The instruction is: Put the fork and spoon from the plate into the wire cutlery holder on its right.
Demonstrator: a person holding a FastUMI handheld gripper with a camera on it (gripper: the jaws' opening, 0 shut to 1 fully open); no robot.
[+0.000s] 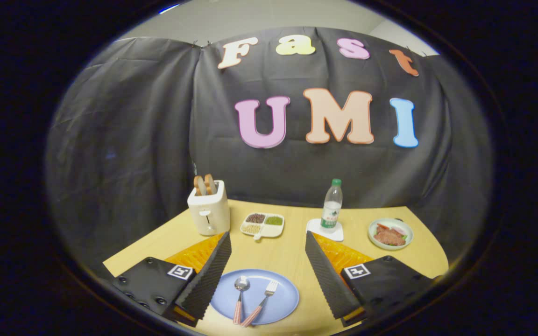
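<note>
Gripper view, contents as seen: hand-held gripper [267, 266], fingers spread wide, nothing between the pads, held above the near part of the worktop [287, 254]. Worktop: pale wood, backed by a black cloth wall.

Item 1: blue plate [280, 303], lying between the two fingers and below them, at the near edge of the worktop.
Item 2: spoon [240, 291], on the plate, bowl pointing away, checked handle toward the camera.
Item 3: fork [263, 301], on the plate just right of the spoon, tines pointing away; the two handles converge at the near end.
Item 4: white toaster [208, 211] with two slices of bread [204, 184] standing in its slots, beyond the left finger.
Item 5: divided white dish [262, 224] holding grains or beans in separate compartments, just right of the toaster.
Item 6: clear bottle [332, 206] with green cap, upright on a white coaster [318, 229], beyond the right finger.
Item 7: small plate of food [390, 233], to the right of the bottle.
</note>
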